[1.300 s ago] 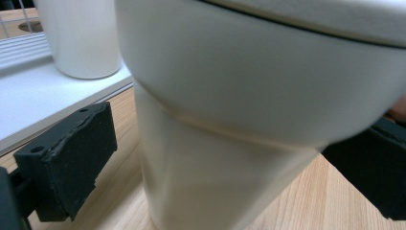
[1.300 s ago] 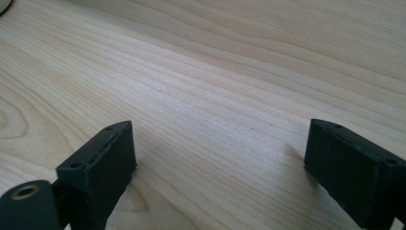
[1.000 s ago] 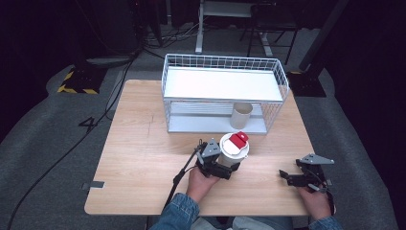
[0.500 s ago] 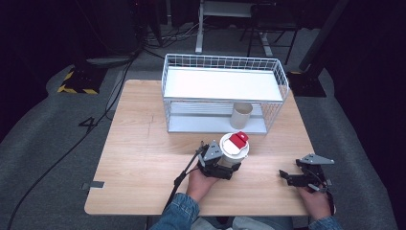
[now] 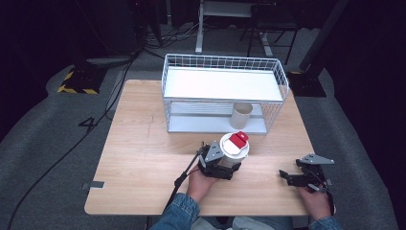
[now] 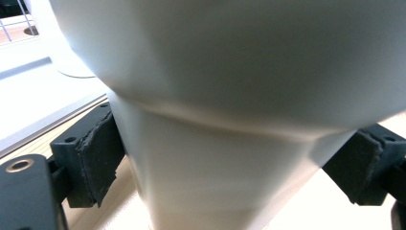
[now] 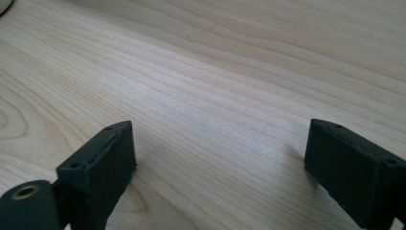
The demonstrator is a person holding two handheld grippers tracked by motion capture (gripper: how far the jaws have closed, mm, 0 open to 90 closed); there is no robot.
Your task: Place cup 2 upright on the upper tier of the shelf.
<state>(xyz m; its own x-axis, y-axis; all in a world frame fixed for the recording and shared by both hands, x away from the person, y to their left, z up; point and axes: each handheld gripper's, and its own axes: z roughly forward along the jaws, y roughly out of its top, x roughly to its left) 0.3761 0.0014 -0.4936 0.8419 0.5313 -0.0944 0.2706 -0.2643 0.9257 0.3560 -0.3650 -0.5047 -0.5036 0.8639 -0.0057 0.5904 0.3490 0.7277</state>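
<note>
My left gripper [image 5: 225, 160] level, clamped on white cup with red-tabbed lid [image 5: 234, 144] | my right gripper [image 5: 299, 176] low over table [image 5: 139, 158], jaws apart, empty | wire basket [image 5: 222, 67]: beige cup [image 5: 241, 115] on lower shelf

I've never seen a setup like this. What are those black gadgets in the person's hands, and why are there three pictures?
A person holds a two-jaw gripper in each hand. One camera looks down from above; one more rides on each gripper. The left gripper clamps a white cup with a red-tabbed lid, seen huge between the pads in its own view. The right gripper rests open over the bare wooden table. Behind stands a white wire basket, with a second cup on its lower shelf.
</note>
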